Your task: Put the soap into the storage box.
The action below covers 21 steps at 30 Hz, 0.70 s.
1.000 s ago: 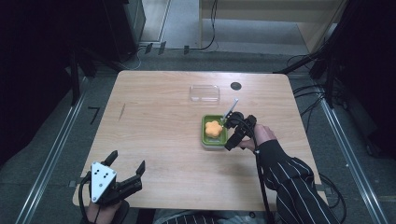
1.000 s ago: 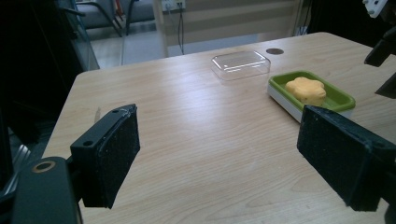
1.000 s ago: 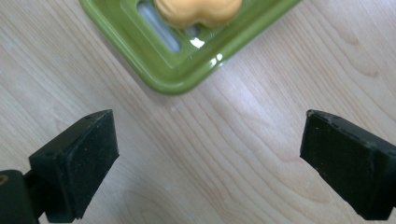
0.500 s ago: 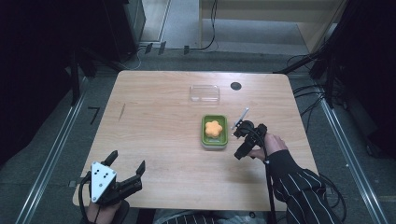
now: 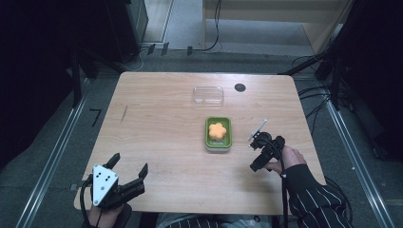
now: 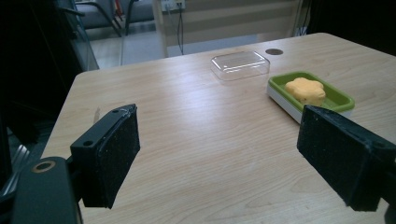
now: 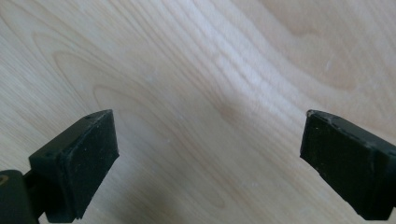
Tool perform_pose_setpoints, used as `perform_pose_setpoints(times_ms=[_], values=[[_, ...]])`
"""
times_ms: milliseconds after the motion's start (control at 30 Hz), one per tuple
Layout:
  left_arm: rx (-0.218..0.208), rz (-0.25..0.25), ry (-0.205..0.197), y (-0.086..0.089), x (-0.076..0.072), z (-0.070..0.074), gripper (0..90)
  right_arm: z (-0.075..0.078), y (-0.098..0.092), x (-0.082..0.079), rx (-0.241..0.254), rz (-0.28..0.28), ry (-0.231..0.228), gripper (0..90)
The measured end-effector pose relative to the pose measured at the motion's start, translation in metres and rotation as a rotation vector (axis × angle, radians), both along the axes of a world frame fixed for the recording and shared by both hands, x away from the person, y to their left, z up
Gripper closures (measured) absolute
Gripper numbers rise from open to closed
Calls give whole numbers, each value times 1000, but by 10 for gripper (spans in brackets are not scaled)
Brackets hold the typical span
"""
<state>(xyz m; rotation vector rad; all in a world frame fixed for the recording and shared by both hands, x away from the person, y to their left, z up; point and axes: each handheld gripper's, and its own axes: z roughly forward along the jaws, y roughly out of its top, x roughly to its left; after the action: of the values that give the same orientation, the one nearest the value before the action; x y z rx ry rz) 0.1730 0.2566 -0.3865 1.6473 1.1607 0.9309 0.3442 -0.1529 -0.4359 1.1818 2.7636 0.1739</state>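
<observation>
An orange flower-shaped piece [image 5: 217, 130] [image 6: 306, 89] lies in a green tray [image 5: 208, 124] [image 6: 280, 79] at the middle of the wooden table [image 5: 161, 118]. A clear plastic lid [image 5: 208, 95] [image 6: 239, 64] rests beyond the tray. My right gripper [image 5: 259, 152] [image 7: 208, 158] is held to the right of the tray, tipped down at bare wood, open and empty. My left gripper [image 5: 129, 164] [image 6: 224, 158] sits by the near left edge, aimed toward the tray, also open with nothing between its pads [image 6: 109, 158].
A small round black hole [image 5: 240, 87] [image 6: 274, 51] is in the tabletop near the far edge, right of the lid. Cables and dark equipment lie on the floor around the table. Bare wood stretches between my left gripper and the tray.
My right gripper has pulled back from the tray's right side, moving right and toward the near edge. The left gripper has stayed put.
</observation>
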Motion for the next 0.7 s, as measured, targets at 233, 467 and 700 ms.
perform_pose_setpoints(times_ms=[233,467,700], values=[[1,1,-1,0,0,0,137,-10,-12,-14,-5,-21,22,43],[3,-2,-1,-1,0,0,137,-17,-22,-24,0,-32,25,43],[5,-6,-4,-2,1,0,137,-17,-31,-31,51,-40,2,35]])
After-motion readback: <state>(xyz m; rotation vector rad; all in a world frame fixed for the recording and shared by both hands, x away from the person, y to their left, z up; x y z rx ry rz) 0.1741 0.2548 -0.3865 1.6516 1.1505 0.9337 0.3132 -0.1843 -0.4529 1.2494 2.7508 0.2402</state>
